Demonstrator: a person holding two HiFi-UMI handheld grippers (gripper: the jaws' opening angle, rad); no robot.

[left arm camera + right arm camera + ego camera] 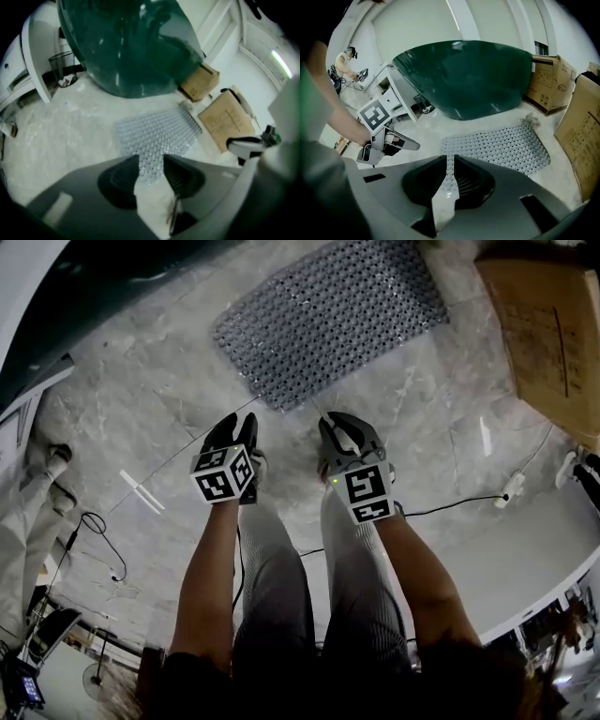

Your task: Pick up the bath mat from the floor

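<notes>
You are holding both grippers just short of the bath mat (333,315), which is lying flat on the floor (169,381) at twelve o'clock, its long axis running eight to two. The left gripper (236,427) fingers are standing apart. The right gripper (339,427) fingers are barely apart and empty, and look nearer the mat's corner.

1. The left forearm (211,577) and right forearm (422,582), both bare, reach forward side by side through the lower centre of the head view.
2. The left gripper (234,424), just left of centre, has its jaws apart.
3. The right gripper (330,424), just right of centre, has its jaws a narrow slit apart.
</notes>
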